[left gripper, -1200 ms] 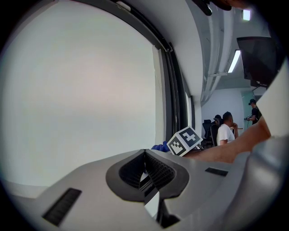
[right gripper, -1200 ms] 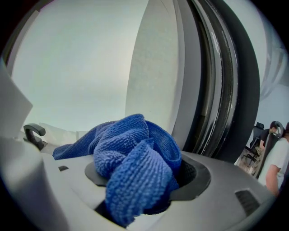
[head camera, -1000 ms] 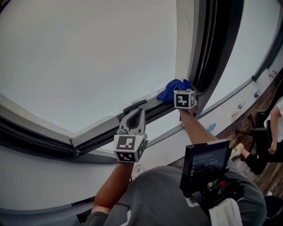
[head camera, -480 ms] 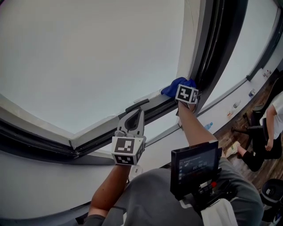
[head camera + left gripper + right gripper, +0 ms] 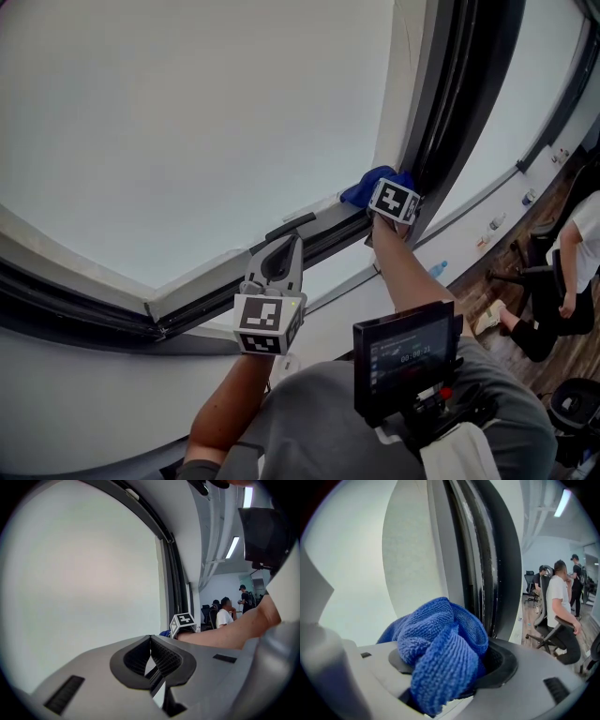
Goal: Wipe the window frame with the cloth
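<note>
A bunched blue cloth point(image 5: 369, 187) point(image 5: 440, 644) is pressed into the lower right corner of the window frame point(image 5: 319, 225), where the sill meets the dark upright post point(image 5: 450, 103) point(image 5: 483, 569). My right gripper point(image 5: 380, 187) point(image 5: 445, 672) is shut on the cloth. My left gripper point(image 5: 279, 258) point(image 5: 151, 641) hovers just below the sill near the middle, shut and holding nothing. In the left gripper view the right gripper's marker cube point(image 5: 182, 622) and a sliver of the blue cloth point(image 5: 164, 633) show ahead.
The large bright pane point(image 5: 187, 122) fills the upper left. A dark screen device point(image 5: 405, 352) hangs at my chest. People sit on office chairs at the right point(image 5: 562, 291) point(image 5: 560, 611). A low ledge with small bottles point(image 5: 497, 220) runs below the adjacent window.
The right gripper with the cloth has crept slightly up and right into the frame corner. The left gripper has stayed almost still.
</note>
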The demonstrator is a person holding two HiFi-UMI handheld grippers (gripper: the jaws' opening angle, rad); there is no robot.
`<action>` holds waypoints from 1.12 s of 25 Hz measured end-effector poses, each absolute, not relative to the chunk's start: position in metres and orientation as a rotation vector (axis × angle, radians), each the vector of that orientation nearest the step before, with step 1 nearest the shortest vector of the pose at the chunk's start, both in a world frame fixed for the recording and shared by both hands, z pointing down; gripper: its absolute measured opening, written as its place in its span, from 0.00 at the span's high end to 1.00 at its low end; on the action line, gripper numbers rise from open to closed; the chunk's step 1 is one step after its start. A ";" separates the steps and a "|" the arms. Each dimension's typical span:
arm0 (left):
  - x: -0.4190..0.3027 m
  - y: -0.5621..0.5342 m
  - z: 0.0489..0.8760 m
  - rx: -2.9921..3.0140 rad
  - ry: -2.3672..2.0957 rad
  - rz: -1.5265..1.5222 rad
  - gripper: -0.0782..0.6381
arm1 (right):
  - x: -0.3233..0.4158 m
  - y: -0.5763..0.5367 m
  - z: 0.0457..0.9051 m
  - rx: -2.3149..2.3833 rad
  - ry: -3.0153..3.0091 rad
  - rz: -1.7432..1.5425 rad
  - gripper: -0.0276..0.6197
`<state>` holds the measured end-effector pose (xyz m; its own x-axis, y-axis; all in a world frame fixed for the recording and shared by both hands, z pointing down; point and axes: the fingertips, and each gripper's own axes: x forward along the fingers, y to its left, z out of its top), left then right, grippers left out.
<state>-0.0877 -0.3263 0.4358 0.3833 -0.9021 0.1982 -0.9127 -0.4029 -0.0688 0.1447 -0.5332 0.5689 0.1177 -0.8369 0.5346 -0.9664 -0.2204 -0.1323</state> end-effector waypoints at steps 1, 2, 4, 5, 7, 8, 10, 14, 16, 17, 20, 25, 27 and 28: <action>-0.087 -0.327 0.436 2.571 -1.682 0.317 0.88 | 0.144 -0.531 0.567 2.172 -1.798 0.799 0.46; -0.087 -0.327 0.437 2.573 -1.678 0.317 0.88 | 0.143 -0.528 0.566 2.200 -1.813 0.859 0.46; -0.087 -0.326 0.438 2.576 -1.673 0.314 0.88 | 0.140 -0.523 0.564 2.255 -1.838 1.022 0.46; -0.086 -0.326 0.437 2.578 -1.672 0.311 0.88 | 0.139 -0.522 0.563 2.282 -1.851 1.120 0.47; -0.087 -0.327 0.437 2.581 -1.671 0.307 0.88 | 0.138 -0.521 0.561 2.322 -1.871 1.315 0.50; -0.088 -0.327 0.436 2.580 -1.672 0.306 0.88 | 0.137 -0.523 0.560 2.332 -1.875 1.390 0.51; -0.090 -0.328 0.437 2.575 -1.678 0.307 0.88 | 0.138 -0.527 0.560 2.342 -1.873 1.470 0.52; -0.094 -0.328 0.436 2.554 -1.697 0.312 0.88 | 0.142 -0.534 0.568 2.370 -1.837 1.583 0.54; -0.095 -0.331 0.433 2.552 -1.708 0.312 0.88 | 0.146 -0.537 0.571 2.383 -1.826 1.631 0.55; -0.095 -0.333 0.430 2.551 -1.711 0.307 0.88 | 0.146 -0.539 0.571 2.387 -1.825 1.650 0.55; -0.094 -0.341 0.418 2.558 -1.718 0.282 0.88 | 0.148 -0.542 0.569 2.391 -1.829 1.669 0.56; -0.081 -0.364 0.400 2.615 -1.689 0.285 0.88 | 0.147 -0.545 0.559 2.380 -1.869 1.682 0.57; -0.073 -0.374 0.394 2.631 -1.669 0.293 0.88 | 0.146 -0.546 0.553 2.369 -1.895 1.683 0.57; -0.068 -0.378 0.389 2.647 -1.654 0.292 0.88 | 0.145 -0.546 0.548 2.362 -1.911 1.684 0.57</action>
<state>-0.0679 -0.3785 0.3892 0.4262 -0.8902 0.1607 -0.8915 -0.4436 -0.0925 0.1454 -0.5460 0.5481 -0.0458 -0.8860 0.4614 -0.5693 -0.3564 -0.7409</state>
